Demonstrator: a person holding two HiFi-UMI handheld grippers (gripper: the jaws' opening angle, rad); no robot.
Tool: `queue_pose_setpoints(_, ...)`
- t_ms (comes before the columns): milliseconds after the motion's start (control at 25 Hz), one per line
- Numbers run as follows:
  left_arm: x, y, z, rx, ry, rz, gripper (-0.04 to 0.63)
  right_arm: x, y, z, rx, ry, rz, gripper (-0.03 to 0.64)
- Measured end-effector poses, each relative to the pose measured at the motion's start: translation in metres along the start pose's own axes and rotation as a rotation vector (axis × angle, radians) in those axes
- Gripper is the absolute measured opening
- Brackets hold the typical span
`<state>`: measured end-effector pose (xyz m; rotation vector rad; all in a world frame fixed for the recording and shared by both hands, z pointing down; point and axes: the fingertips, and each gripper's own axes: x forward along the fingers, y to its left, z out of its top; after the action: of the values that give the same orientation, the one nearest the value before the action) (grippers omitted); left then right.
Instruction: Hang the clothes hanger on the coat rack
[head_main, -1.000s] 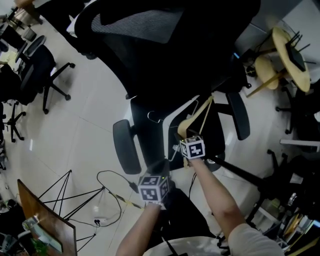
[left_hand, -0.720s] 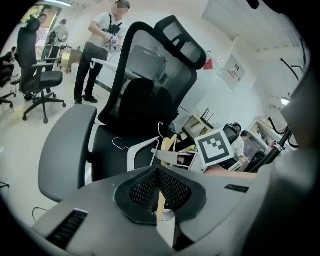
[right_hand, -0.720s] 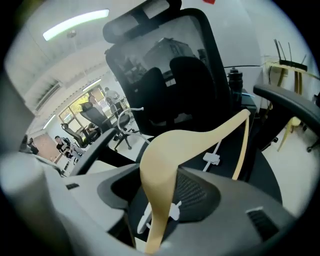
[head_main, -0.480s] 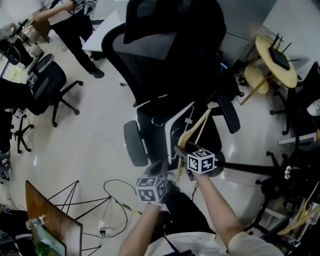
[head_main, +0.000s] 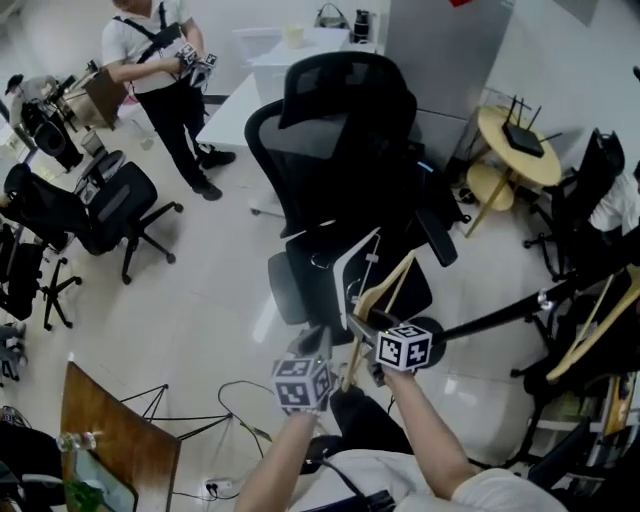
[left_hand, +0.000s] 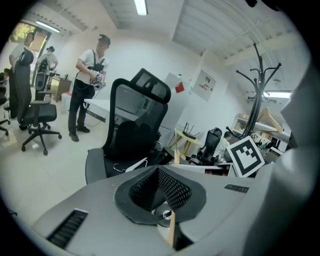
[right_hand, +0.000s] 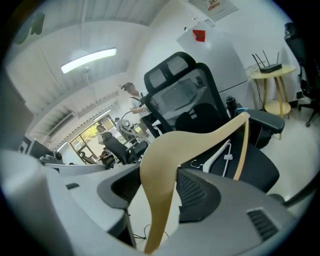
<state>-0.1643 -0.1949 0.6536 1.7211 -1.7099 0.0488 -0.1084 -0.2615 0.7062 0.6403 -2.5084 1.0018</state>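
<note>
A wooden hanger (head_main: 378, 292) hangs tilted over the black office chair (head_main: 340, 150). My right gripper (head_main: 372, 330) is shut on it; in the right gripper view the pale wood (right_hand: 162, 165) fills the gap between the jaws. My left gripper (head_main: 320, 342) is close at its left, jaws closed, and a thin strip of wood (left_hand: 172, 235) sits in their seam. The black coat rack (head_main: 520, 310) leans in at the right and carries another wooden hanger (head_main: 590, 330). From the left gripper view its hooks (left_hand: 257, 85) stand far off to the right.
A white hanger (head_main: 352, 268) lies on the chair seat. A round wooden table (head_main: 520, 145) with a router stands behind the chair. A person (head_main: 165, 70) stands far left by other office chairs (head_main: 120, 205). A wooden board (head_main: 110, 430) and cables (head_main: 240, 400) lie lower left.
Both grippers have risen with the wooden hanger, away from the chair seat. The view has swung up, and the coat rack and the standing person have come into sight.
</note>
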Motion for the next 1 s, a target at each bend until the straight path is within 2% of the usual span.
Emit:
queue_pose_setpoints(200, -0.053, -0.023, 0.025, 0.082, -0.054, -0.032, -0.006, -0.045, 0.055, 0.021, 0.004, -0.09, 0.016, 0.249)
queue_pose_setpoints(360, -0.093, -0.052, 0.047, 0.193, -0.106, -0.086, -0.006, -0.082, 0.101, 0.038, 0.012, -0.142, 0.059, 0.249)
queue_pose_setpoints(480, -0.116, -0.089, 0.078, 0.288, -0.174, -0.143, -0.006, -0.12, 0.131, 0.073, 0.026, -0.201, 0.118, 0.249)
queue_pose_setpoints(640, -0.149, -0.138, 0.121, 0.408, -0.254, -0.219, -0.006, -0.175, 0.159, 0.124, 0.006, -0.26, 0.122, 0.249)
queue_pose_setpoints(800, -0.177, -0.186, 0.168, 0.471, -0.335, -0.303, -0.006, -0.235, 0.189, 0.174, -0.017, -0.338, 0.165, 0.249)
queue_pose_setpoints(1000, -0.193, -0.243, 0.217, 0.515, -0.421, -0.399, -0.006, -0.306, 0.212, 0.241, -0.011, -0.444, 0.231, 0.249)
